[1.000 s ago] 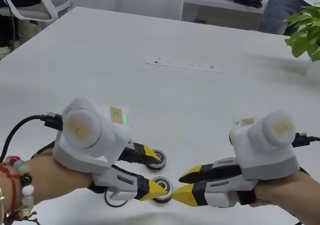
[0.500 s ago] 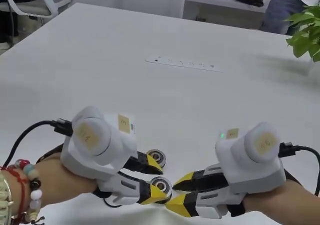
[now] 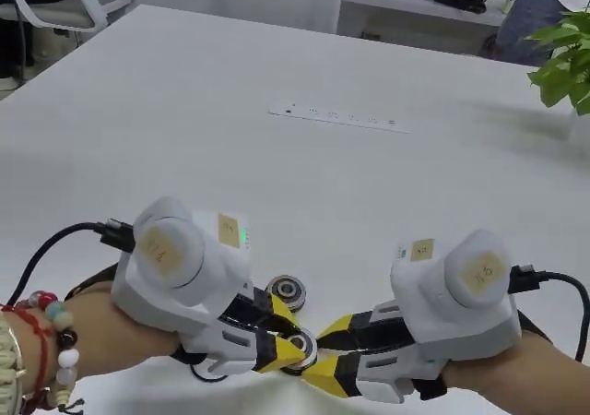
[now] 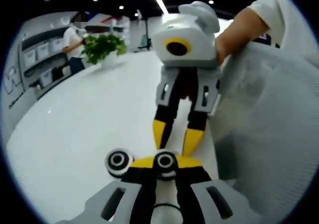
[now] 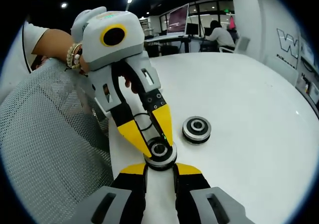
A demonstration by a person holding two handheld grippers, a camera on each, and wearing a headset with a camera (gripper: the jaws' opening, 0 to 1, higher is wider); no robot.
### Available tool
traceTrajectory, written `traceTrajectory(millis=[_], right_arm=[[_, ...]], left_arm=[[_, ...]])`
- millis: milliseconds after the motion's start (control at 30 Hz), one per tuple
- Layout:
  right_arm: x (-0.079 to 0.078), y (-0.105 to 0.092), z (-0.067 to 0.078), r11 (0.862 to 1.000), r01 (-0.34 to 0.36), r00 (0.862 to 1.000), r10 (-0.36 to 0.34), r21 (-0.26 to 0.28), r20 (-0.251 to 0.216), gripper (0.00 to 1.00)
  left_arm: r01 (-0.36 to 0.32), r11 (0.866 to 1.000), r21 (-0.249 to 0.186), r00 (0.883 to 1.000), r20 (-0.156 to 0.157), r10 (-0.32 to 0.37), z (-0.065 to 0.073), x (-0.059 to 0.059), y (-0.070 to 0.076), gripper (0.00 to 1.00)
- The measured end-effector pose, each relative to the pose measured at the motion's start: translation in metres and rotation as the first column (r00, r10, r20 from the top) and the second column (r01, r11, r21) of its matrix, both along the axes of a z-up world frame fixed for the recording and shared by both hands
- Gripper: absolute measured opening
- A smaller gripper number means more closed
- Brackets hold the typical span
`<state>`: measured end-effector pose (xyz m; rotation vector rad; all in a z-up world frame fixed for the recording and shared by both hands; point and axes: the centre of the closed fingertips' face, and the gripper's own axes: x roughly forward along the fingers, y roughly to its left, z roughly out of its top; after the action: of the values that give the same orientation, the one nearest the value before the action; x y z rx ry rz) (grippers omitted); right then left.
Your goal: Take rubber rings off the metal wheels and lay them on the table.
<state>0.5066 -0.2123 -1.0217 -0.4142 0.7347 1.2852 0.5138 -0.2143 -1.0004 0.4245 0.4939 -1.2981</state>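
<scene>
A small metal wheel with a black rubber ring sits near the table's front edge. My left gripper is shut on it, its yellow tips pinching it from both sides. The left gripper view shows the wheel held between the left gripper's tips. My right gripper faces it from the right, jaws a little apart, tips at the wheel's edge. In the right gripper view the wheel lies just beyond the right gripper. A second wheel lies loose just beyond.
A white power strip lies across the middle of the white table. A green plant stands at the far right edge. An office chair is at the far left. A black cable trails from the left gripper.
The left gripper's jaws, open a second ago, have shut on the near wheel. The right gripper has moved left until its tips meet that wheel. The second wheel has not moved.
</scene>
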Motion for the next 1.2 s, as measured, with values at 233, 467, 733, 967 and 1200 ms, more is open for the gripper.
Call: traceTrajectory(millis=[233,467,733,967,1200], right_arm=[[0.000,0.000,0.000,1.000,0.008,1.000,-0.008,0.004,-0.017,0.19],[-0.001,-0.005,-0.001,1.000,-0.002,1.000,0.002,-0.016,-0.004,0.07],[0.004,-0.006,0.001,0.999,0.025,1.000,-0.025,-0.032,-0.002,0.00],[0.009,-0.010,0.003,0.992,0.129,0.987,-0.128,0.004,-0.094,0.00],[0.012,-0.013,0.007,0.976,0.212,0.962,-0.198,0.059,-0.187,0.00]], left_arm=[[0.005,1.000,-0.004,1.000,0.008,-0.005,0.000,0.000,0.000,0.15],[0.008,1.000,-0.001,1.000,0.017,-0.008,0.000,-0.001,0.000,0.14],[0.005,1.000,-0.005,1.000,0.018,-0.005,0.000,0.000,0.000,0.14],[0.001,1.000,-0.003,1.000,0.022,-0.001,0.000,0.000,0.000,0.14],[-0.003,1.000,-0.011,1.000,0.020,0.004,0.000,0.001,0.001,0.14]])
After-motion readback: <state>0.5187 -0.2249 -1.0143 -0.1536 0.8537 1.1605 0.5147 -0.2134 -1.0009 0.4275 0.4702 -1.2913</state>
